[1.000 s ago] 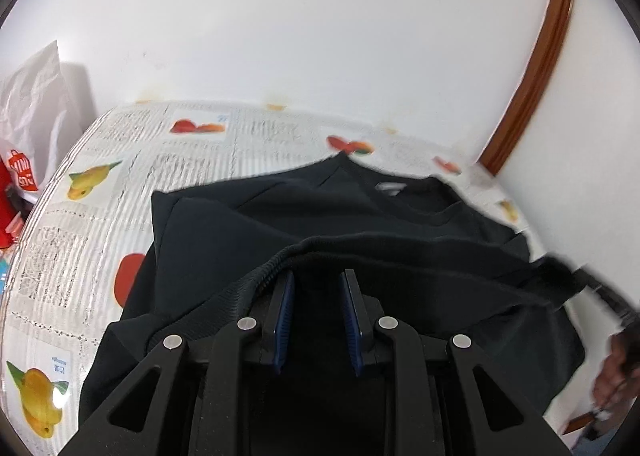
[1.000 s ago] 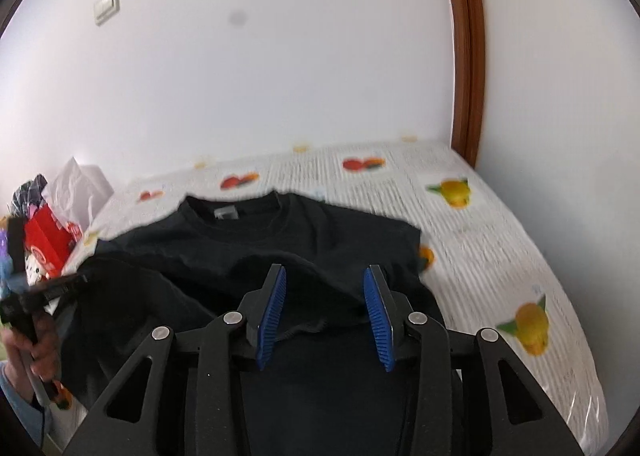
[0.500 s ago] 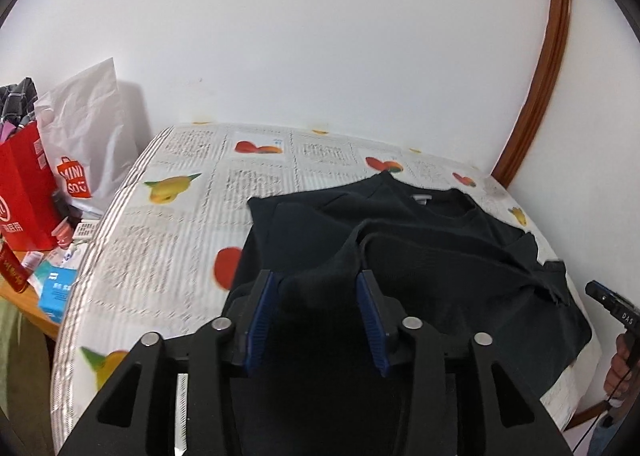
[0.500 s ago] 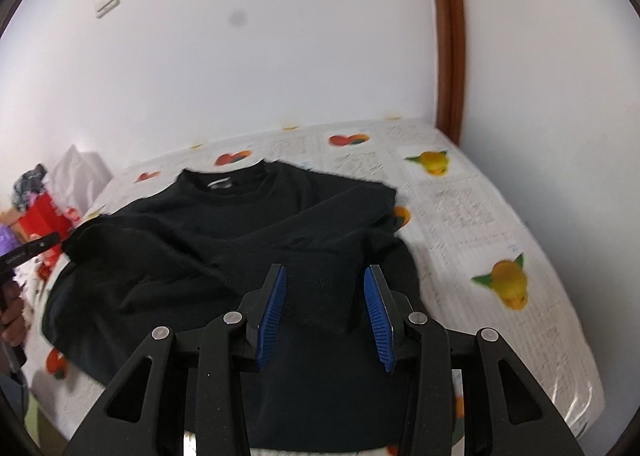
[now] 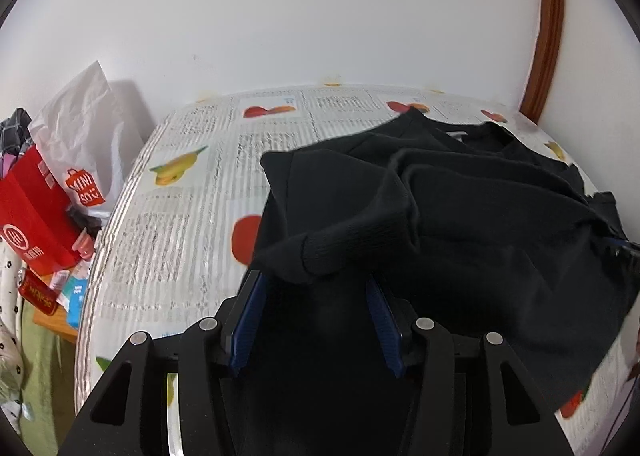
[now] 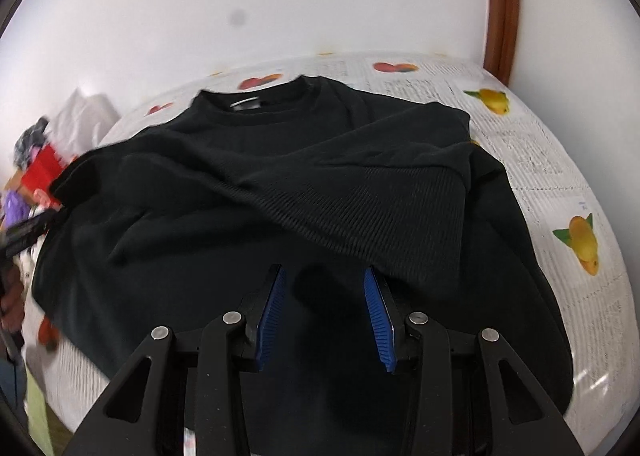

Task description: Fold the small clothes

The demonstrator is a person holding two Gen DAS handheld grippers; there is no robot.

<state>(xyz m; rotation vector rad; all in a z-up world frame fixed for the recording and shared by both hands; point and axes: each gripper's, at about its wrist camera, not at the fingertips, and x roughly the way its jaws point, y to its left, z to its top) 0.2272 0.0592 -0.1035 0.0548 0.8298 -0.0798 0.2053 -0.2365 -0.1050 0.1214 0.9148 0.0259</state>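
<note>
A black sweater [image 5: 480, 216] lies spread on the fruit-print tablecloth [image 5: 180, 224], collar and label [image 5: 460, 134] at the far side. One sleeve is folded across the body, and its ribbed cuff [image 5: 340, 244] rests just ahead of my left gripper [image 5: 313, 278]. That gripper's jaws are opening, and its pads touch no cloth. In the right wrist view the same sweater [image 6: 240, 160] has the other sleeve's ribbed cuff [image 6: 380, 216] folded inward. My right gripper [image 6: 323, 271] hovers open low over the lower body, with nothing between its pads.
A white shopping bag [image 5: 80, 136] and a red bag [image 5: 32, 216] crowd the left beyond the table edge. A white wall and a brown door frame [image 5: 548, 36] stand behind. A hand [image 6: 12, 296] shows at the left rim of the right wrist view.
The left jaws went from narrow on the cloth to wide apart, and the sleeve dropped onto the sweater's body. The right gripper sank closer to the sweater, jaw gap unchanged.
</note>
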